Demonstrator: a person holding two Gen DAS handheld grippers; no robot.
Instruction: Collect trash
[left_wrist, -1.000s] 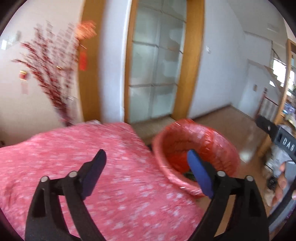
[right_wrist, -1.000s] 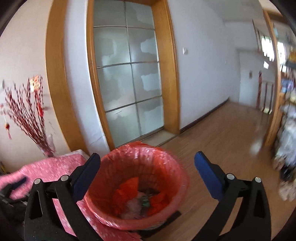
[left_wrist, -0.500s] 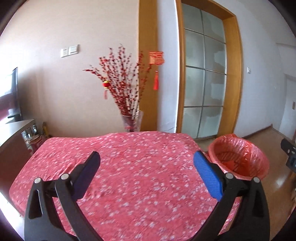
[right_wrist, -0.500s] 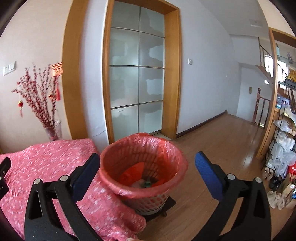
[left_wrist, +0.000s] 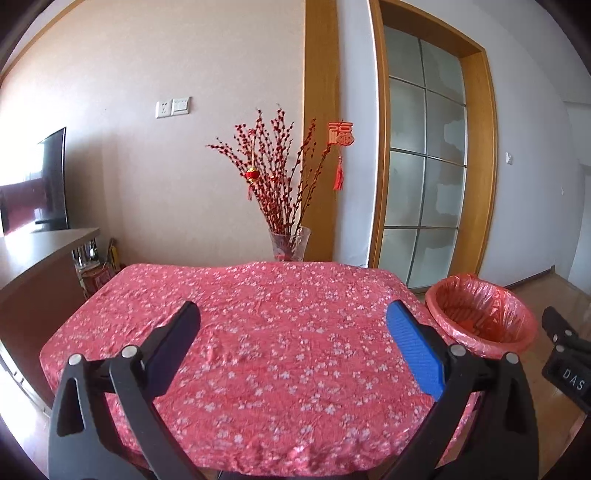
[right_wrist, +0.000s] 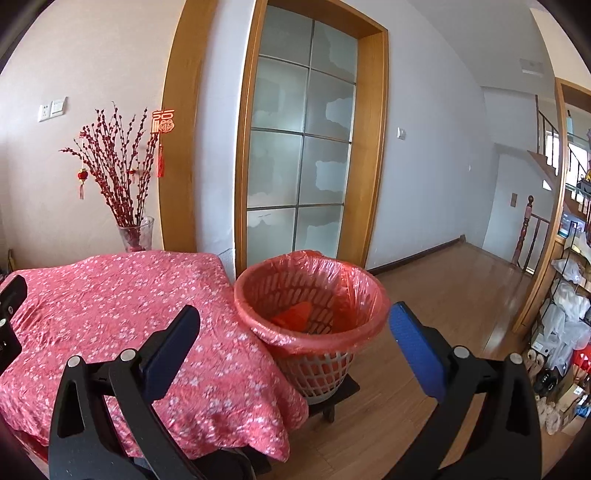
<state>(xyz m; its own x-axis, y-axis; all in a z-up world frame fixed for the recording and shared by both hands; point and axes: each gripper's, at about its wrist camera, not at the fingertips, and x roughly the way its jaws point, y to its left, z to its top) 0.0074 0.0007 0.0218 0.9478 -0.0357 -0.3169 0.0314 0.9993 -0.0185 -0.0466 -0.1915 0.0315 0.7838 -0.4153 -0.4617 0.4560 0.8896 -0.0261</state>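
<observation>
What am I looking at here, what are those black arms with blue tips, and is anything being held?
They are two hand-held grippers, one in each of a person's hands, each carrying a fisheye camera looking along its fingers. One picture is from the left gripper, over a table with a pink flowered cloth. The other is from the right gripper, facing a bin lined with a red bag beside the table, with trash inside. Both are open and hold nothing. A vase of red branches stands behind the table.

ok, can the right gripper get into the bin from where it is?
Probably yes. The right gripper is open and empty, the trash bin sits straight ahead beside the table, with nothing between them.
</observation>
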